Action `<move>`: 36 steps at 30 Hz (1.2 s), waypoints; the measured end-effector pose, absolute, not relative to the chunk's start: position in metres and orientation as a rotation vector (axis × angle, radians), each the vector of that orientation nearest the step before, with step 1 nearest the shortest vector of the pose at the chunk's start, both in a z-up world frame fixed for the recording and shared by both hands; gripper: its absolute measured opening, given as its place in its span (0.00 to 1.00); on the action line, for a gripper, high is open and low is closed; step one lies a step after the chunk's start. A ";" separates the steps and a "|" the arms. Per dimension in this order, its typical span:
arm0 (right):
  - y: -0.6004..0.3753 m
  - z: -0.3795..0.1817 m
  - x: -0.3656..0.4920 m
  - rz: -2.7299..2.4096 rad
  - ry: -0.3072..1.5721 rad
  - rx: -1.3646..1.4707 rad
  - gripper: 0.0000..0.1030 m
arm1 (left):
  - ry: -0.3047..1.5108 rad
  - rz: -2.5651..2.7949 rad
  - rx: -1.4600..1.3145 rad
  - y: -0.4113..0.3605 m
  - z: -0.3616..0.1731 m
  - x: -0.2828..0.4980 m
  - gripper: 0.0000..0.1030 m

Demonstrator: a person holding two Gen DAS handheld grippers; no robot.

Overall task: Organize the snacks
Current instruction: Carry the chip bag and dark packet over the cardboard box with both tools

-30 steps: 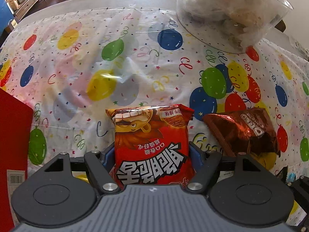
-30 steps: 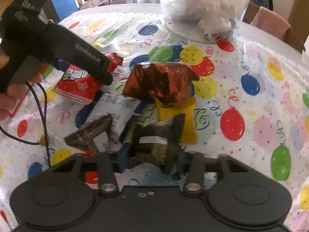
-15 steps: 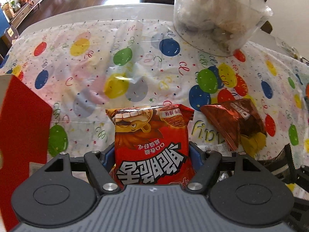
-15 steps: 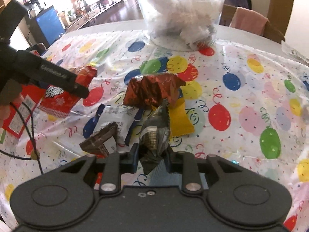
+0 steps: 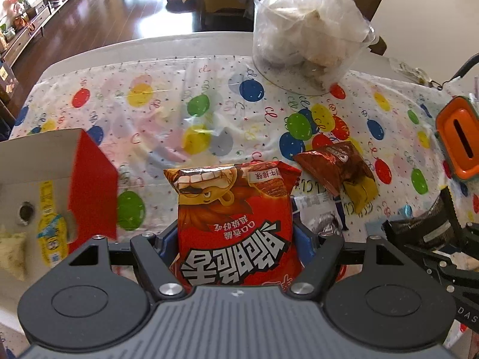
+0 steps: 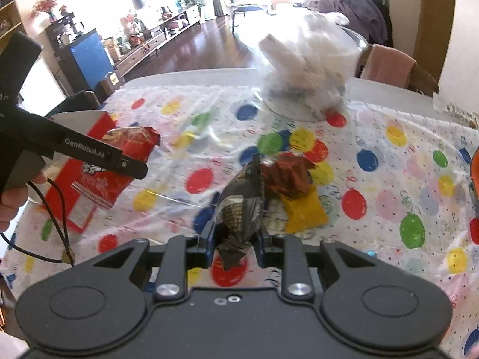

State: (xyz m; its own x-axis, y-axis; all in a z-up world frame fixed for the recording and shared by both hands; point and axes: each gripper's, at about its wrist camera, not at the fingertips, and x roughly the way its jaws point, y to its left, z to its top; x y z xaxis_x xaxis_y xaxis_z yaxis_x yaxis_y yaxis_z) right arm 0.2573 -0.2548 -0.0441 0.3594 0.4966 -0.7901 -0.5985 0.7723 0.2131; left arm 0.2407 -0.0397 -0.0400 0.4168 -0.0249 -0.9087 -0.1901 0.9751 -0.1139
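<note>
The left gripper (image 5: 236, 233) has its fingers spread wide and clamped on the sides of a puffy red snack bag (image 5: 235, 227), which stands upright between them, lifted off the tabletop (image 5: 167, 95). In the right wrist view the same bag (image 6: 131, 146) hangs in the air just above an open red box (image 6: 89, 188) at the left edge of the balloon-print cloth. Inside that box (image 5: 39, 161) lie a yellow packet (image 5: 51, 224) and a pale one (image 5: 12, 248).

The right gripper (image 6: 236, 239) has just been closing its fingers, which now stand close together, pinching a dark crumpled wrapper (image 6: 239, 212) by its lower end; the wrapper rises upright from between them, clear of the cloth.

On the tabletop remain a brown foil pack (image 6: 287, 176) lying on a yellow packet (image 6: 302, 212), and beside these a white and blue packet (image 5: 317, 209), seen from the left wrist. A clear tub (image 5: 305, 39) stuffed with white plastic bags stands at the far side, well apart from both grippers.
</note>
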 end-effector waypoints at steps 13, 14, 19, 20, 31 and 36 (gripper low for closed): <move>-0.165 0.001 0.221 0.805 0.930 -0.138 0.23 | 1.085 0.117 -0.199 0.036 0.001 0.186 0.72; -0.159 0.003 0.219 0.813 0.927 -0.140 0.23 | 1.080 0.123 -0.200 0.045 0.004 0.182 0.72; -0.117 0.008 0.209 0.846 0.917 -0.159 0.23 | 1.057 0.149 -0.206 0.082 0.014 0.162 0.72; -0.108 0.009 0.207 0.852 0.914 -0.164 0.23 | 1.053 0.155 -0.207 0.089 0.015 0.160 0.72; -0.016 0.000 0.196 0.904 0.922 -0.203 0.23 | 1.053 0.242 -0.219 0.172 0.009 0.136 0.72; 0.027 -0.009 0.190 0.907 0.935 -0.251 0.23 | 1.067 0.283 -0.198 0.204 -0.005 0.135 0.72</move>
